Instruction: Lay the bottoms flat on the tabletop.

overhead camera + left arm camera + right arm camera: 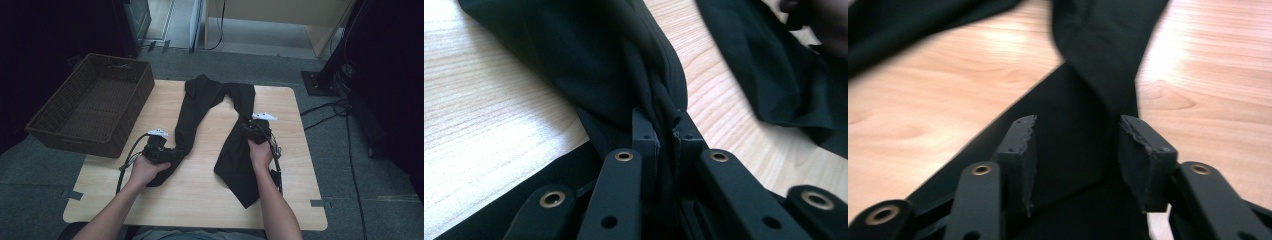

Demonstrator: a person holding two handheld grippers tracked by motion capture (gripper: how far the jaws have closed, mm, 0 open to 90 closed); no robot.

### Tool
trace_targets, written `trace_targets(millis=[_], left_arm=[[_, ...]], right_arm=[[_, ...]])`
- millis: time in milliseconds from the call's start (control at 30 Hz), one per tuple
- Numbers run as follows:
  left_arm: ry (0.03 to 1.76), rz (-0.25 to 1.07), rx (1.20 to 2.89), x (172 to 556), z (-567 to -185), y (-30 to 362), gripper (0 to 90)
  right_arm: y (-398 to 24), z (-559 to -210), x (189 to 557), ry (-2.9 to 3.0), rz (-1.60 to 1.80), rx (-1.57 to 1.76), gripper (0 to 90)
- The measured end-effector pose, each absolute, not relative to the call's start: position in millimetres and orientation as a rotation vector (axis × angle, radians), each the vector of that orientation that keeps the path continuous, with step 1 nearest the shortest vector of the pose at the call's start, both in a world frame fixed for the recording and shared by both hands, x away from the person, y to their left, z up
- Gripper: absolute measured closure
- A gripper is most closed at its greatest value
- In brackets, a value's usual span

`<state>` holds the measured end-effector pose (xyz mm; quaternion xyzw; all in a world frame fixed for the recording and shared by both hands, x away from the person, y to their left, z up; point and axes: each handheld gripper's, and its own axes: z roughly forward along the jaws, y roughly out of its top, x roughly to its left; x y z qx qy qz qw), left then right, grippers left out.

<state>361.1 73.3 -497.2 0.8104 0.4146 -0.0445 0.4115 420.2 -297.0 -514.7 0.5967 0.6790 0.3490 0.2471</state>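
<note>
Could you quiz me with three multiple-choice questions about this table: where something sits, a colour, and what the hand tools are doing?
1. Where is the wicker basket?
A. At the table's far left corner
B. Between the trouser legs
C. On the floor at right

2. What colour are the trousers?
A. White
B. Black
C. Red

3. What is the left gripper doing?
A. Standing wide open above bare wood
B. Pinching a fold of trouser leg
C. Holding the basket rim

Answers:
1 A, the high view shows it overhanging that corner of the table.
2 B, the cloth is dark in every view.
3 B, its jaws are closed with cloth bunched between them, while the right gripper stands open over the other leg.
</note>
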Motion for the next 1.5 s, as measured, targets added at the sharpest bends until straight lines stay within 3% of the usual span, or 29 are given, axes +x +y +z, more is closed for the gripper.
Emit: trace_targets(millis=[67, 100, 167, 367, 433, 500, 667, 800, 933, 967, 1033, 1167, 1300, 1500], left_arm=[[1.032, -0.106, 2.042, 360, -496, 73, 84.3], [1.033, -0.106, 2.041, 360, -496, 73, 84.3], [1.036, -0.111, 2.038, 360, -496, 74, 84.2], [1.028, -0.124, 2.043, 357, -496, 70, 84.2], [1.022, -0.129, 2.037, 356, -496, 69, 84.2], [1.020, -0.126, 2.041, 355, -496, 67, 84.2], [0.950, -0.183, 1.938, 347, -478, 61, 84.5], [0.863, -0.113, 1.902, 340, -449, 57, 83.6], [1.023, -0.035, 1.887, 353, -446, 83, 82.0], [1.081, -0.020, 1.883, 356, -447, 91, 80.3], [1.164, 0.083, 1.906, 357, -446, 103, 68.4], [1.192, 0.184, 1.896, 356, -438, 115, 59.2], [1.193, 0.196, 1.924, 365, -436, 109, 49.7], [1.215, 0.152, 1.988, 398, -454, 84, 46.0]], right_arm=[[-294, -514, 427, 1.877, 0.916, 1.675, 82.4], [-291, -511, 429, 1.886, 0.918, 1.679, 89.0], [-280, -500, 428, 1.915, 0.952, 1.651, 89.8], [-238, -474, 420, 2.013, 1.010, 1.425, 86.5], [-226, -475, 418, 2.133, 1.162, 1.347, 70.4], [-218, -475, 411, 2.185, 1.096, 1.279, 64.4], [-240, -493, 392, 2.117, 1.030, 1.349, 66.7], [-251, -513, 381, 2.130, 0.990, 1.421, 66.0], [-250, -518, 373, 2.109, 0.991, 1.400, 64.3], [-249, -519, 372, 2.101, 0.984, 1.393, 64.6], [-247, -521, 367, 2.087, 0.979, 1.367, 66.4], [-248, -521, 362, 2.075, 0.987, 1.368, 68.8], [-247, -522, 355, 2.071, 0.987, 1.372, 69.7], [-245, -522, 344, 2.075, 0.990, 1.365, 70.0]])
